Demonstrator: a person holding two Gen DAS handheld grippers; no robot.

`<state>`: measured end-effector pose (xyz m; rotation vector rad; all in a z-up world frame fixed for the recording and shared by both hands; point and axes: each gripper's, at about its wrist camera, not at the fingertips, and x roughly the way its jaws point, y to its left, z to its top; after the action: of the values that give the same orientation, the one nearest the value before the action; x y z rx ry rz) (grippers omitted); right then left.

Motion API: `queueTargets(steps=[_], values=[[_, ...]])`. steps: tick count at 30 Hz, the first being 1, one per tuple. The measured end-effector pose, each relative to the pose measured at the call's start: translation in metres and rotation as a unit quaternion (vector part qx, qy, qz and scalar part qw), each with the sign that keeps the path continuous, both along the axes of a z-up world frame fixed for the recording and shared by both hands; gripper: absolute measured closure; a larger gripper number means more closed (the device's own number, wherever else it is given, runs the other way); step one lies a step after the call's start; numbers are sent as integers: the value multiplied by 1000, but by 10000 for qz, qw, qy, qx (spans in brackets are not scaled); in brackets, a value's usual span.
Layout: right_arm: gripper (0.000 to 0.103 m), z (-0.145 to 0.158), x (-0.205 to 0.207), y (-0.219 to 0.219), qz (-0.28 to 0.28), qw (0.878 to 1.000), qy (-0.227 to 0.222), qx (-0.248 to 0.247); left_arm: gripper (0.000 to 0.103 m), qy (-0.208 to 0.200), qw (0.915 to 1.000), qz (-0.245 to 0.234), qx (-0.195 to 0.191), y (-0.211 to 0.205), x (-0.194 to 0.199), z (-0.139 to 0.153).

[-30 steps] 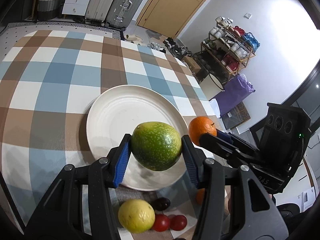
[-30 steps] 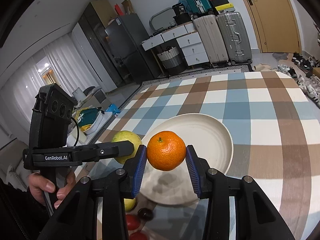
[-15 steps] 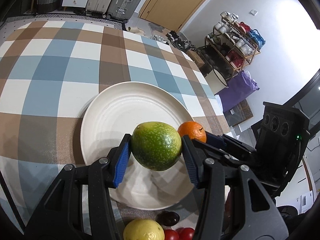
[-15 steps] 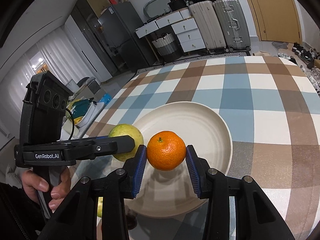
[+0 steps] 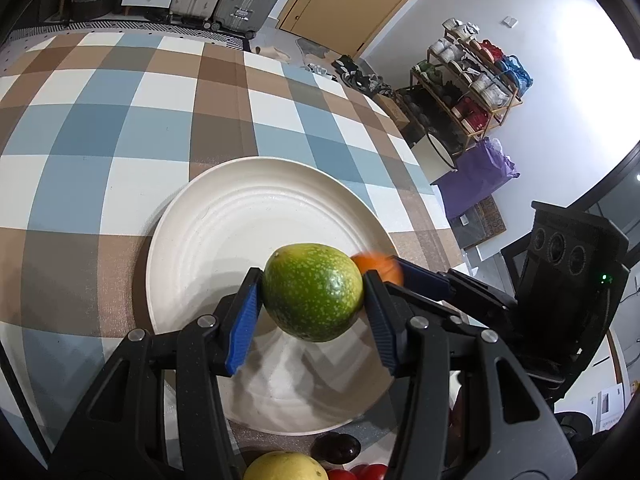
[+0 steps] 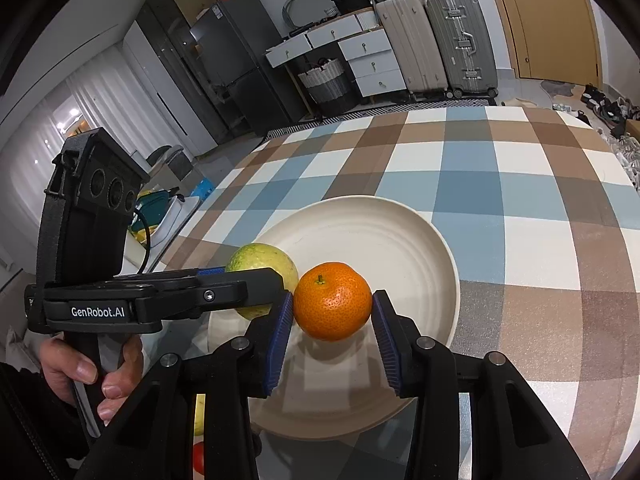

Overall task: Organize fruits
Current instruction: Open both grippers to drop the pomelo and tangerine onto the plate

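We hold a round green fruit (image 5: 313,291) in our left gripper (image 5: 313,312). The blue jaws pinch it on its two sides, at the widest part. It hangs just over the near side of the white plate (image 5: 224,216). We think it is firm and a bit heavy, with a bumpy skin that does not slip much.

Our right gripper (image 6: 332,320) holds an orange (image 6: 333,306). Its jaws pinch the orange on the left and right sides, stem up. It also hangs over the plate, close beside the green fruit. We think the orange is light, and its skin is soft, so a hard squeeze could squash it. Round things roll, so we should set both down gently, away from the rim.

The plate sits on the checked counter (image 5: 120,128) and nothing lies in it yet. More fruit waits on the counter just by the plate's near edge: a yellow fruit (image 5: 285,467), a dark plum (image 5: 336,447) and some small red tomatoes (image 5: 368,472).
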<state>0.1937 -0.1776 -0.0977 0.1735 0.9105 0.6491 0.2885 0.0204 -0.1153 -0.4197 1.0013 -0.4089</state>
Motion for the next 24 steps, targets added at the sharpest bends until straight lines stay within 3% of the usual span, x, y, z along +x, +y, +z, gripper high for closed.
queueTargets(steps=[4, 24], values=[[48, 5, -2, -2, -55, 9999, -93, 58, 55, -163, 9998, 90, 69, 3, -4, 9], [48, 36, -38, -14, -305, 9981, -497, 185, 55, -369, 9989, 252, 166, 16, -63, 38]])
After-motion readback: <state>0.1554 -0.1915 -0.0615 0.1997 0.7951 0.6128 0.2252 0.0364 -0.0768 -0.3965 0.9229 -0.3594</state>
